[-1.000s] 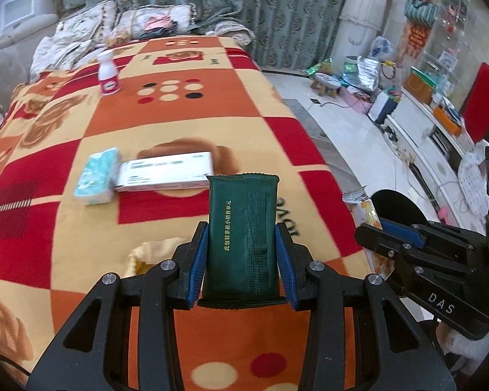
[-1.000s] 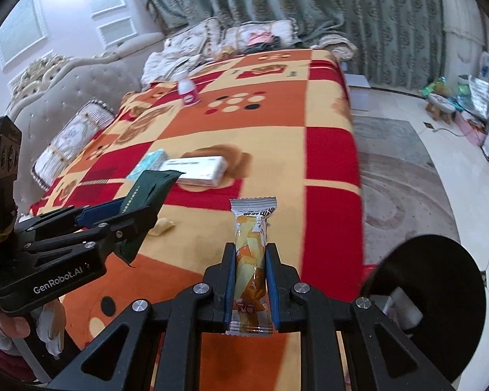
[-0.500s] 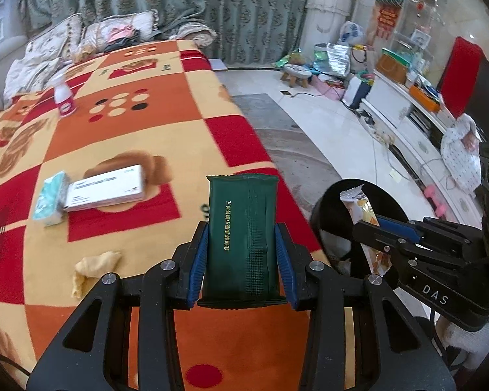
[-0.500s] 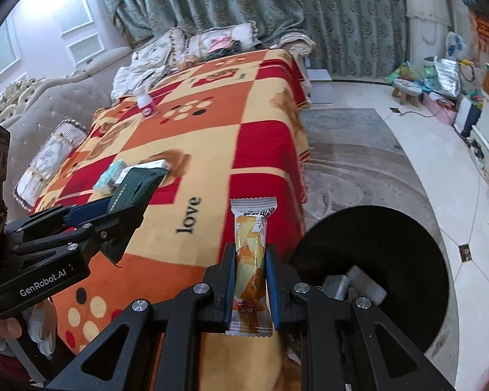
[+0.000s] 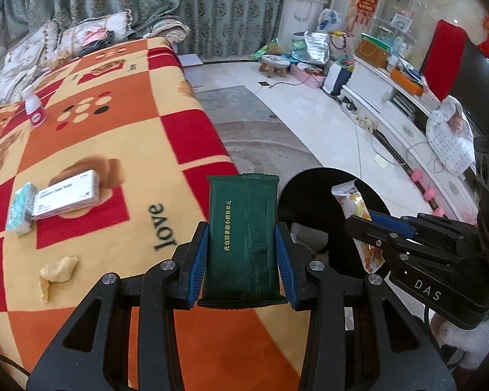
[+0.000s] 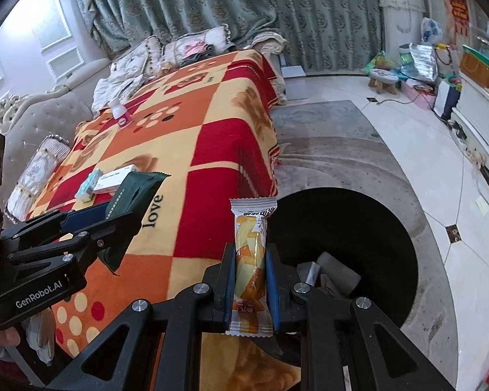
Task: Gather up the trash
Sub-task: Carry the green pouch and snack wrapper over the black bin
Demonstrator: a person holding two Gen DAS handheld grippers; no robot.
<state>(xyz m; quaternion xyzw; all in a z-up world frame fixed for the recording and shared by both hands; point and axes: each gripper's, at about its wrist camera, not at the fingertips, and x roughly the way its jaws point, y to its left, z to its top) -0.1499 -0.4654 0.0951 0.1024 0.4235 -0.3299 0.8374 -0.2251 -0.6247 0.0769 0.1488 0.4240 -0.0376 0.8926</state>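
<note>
Standing upright between the left gripper's pads, one dark green packet is pinched; one orange snack wrapper is clamped likewise in the right gripper. One black bin gapes just beyond both, one crumpled tissue on the blanket to the left.

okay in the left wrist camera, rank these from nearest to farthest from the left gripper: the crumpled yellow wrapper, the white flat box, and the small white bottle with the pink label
From the left gripper:
1. Crumpled yellow wrapper, on the blanket just left of the fingers.
2. White flat box, farther up on the left, beside a teal tissue pack.
3. Small white bottle with pink label, upright far up the blanket.
</note>
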